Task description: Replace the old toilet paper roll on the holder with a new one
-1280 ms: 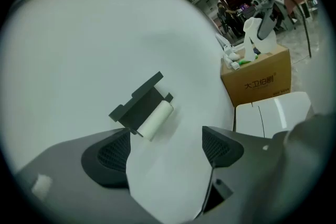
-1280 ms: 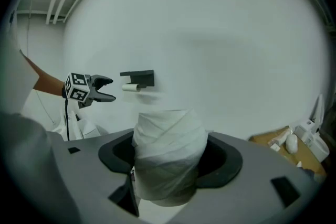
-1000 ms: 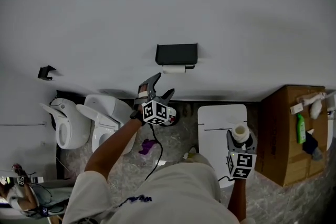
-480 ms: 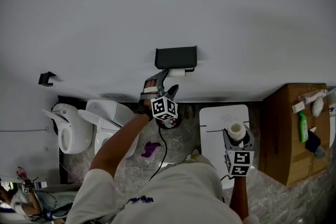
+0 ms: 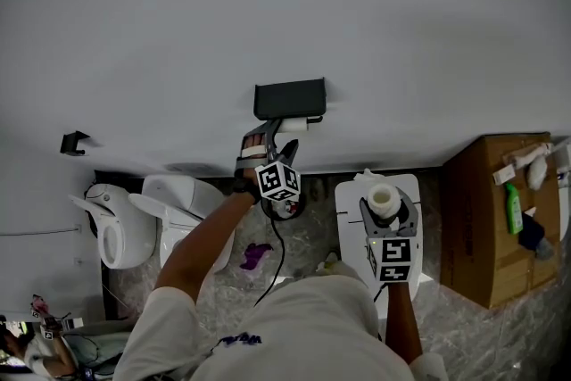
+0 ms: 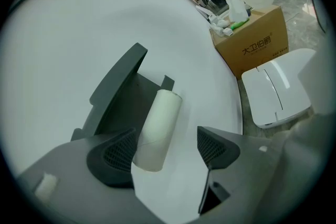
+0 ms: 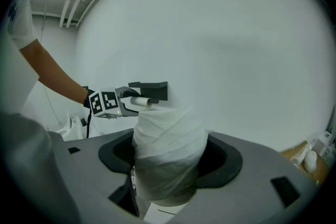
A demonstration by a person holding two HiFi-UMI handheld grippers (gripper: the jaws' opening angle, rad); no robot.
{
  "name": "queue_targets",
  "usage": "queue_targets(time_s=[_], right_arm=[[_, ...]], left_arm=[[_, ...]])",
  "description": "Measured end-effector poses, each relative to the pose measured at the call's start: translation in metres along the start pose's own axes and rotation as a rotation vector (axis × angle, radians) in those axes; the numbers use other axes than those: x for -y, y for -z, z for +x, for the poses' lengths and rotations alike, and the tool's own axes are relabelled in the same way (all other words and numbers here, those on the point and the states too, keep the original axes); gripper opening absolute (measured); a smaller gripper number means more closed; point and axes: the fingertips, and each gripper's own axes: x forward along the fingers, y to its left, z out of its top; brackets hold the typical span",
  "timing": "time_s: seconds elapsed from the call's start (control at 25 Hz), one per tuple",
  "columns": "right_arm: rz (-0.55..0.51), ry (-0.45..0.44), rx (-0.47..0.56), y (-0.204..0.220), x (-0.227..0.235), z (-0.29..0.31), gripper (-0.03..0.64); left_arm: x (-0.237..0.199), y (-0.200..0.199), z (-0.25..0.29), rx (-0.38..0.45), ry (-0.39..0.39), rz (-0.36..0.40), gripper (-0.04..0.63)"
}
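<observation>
The black wall holder (image 5: 290, 98) carries the old roll (image 5: 295, 126), a thin white tube. In the left gripper view that old roll (image 6: 157, 126) hangs off the holder (image 6: 118, 94) and lies between my jaws, close against the left pad (image 6: 116, 152) and apart from the right one. My left gripper (image 6: 167, 148) is open, and its jaws have just been closing around the tube. Lower right, my right gripper (image 5: 385, 214) is shut on the new toilet paper roll (image 5: 384, 200), end up. In the right gripper view the new roll (image 7: 168, 157) fills the jaws, with the left gripper (image 7: 137, 99) at the holder (image 7: 152, 89) beyond.
Two white toilets (image 5: 178, 210) stand at the lower left against the wall. A white lidded fixture (image 5: 350, 223) sits below my right gripper. A cardboard box (image 5: 491, 227) with a green bottle (image 5: 512, 215) stands at the right. A small black hook (image 5: 71, 141) is on the wall.
My left gripper has risen to the holder and now reaches around the old roll. My right gripper has carried the new roll up and left, nearer the wall.
</observation>
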Motion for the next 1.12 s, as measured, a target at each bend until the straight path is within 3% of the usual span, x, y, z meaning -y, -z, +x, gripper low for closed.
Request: queue_targets(time_s=[0.28, 0.52, 0.64, 0.68, 0.8, 1.12], right_arm=[[0.005, -0.037, 0.034, -0.017, -0.018, 0.007, 0.311], [0.007, -0.036, 0.013, -0.010, -0.015, 0.006, 0.311], [0.008, -0.035, 0.002, -0.006, -0.014, 0.005, 0.311], [0.010, -0.035, -0.001, -0.004, -0.013, 0.005, 0.311], [0.015, -0.034, -0.010, 0.000, -0.014, 0.004, 0.311], [0.015, -0.031, -0.021, 0.004, -0.014, 0.001, 0.311]], left_arm=[[-0.009, -0.011, 0.002, -0.008, -0.056, 0.074, 0.326], [-0.007, -0.010, 0.007, -0.006, -0.118, 0.247, 0.285], [-0.011, -0.006, 0.008, -0.024, -0.142, 0.264, 0.265], [-0.015, -0.007, 0.007, -0.029, -0.159, 0.266, 0.195], [-0.022, -0.012, 0.002, -0.019, -0.191, 0.272, 0.182], [-0.015, -0.018, 0.001, -0.012, -0.192, 0.353, 0.179]])
